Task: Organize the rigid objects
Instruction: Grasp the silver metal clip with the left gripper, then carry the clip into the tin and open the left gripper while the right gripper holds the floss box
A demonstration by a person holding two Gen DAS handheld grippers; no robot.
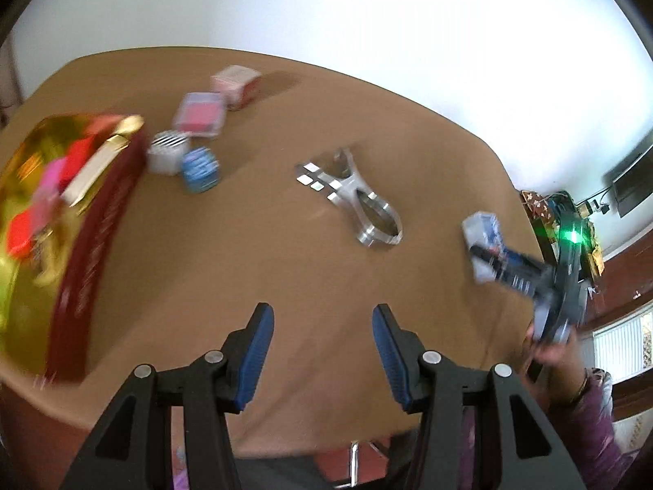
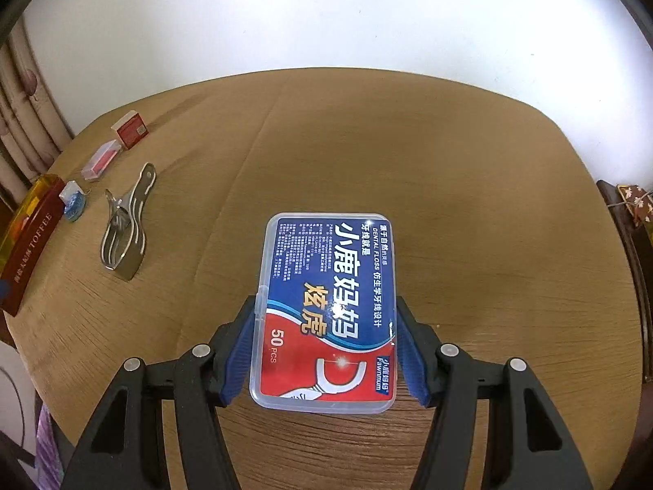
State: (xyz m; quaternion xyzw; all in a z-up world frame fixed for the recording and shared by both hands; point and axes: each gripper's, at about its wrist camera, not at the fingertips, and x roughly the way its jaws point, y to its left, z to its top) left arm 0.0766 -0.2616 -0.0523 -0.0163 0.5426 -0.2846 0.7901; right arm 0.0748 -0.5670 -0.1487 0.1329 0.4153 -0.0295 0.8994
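floss box in my right grip, tin waiting at nine o'clock

my right gripper (image 2: 326, 347) pinches the dental floss box (image 2: 326, 310) across its long sides, both blue pads flat against the clear plastic, the box held level above the table (image 2: 469, 188). i judge it light and stiff, but the smooth shell looks slippery, so a hold low on the side walls near the middle seems safest; squeezing the lid could pop it. my left gripper (image 1: 322, 351) hangs with fingers spread wide and nothing between them. in the right view the toffee tin (image 2: 24, 253) sits at nine o'clock, the metal clip (image 2: 122, 224) at ten, the small boxes (image 2: 130, 130) further at ten to eleven. the left view is blurred, so the tin's contents are unclear.
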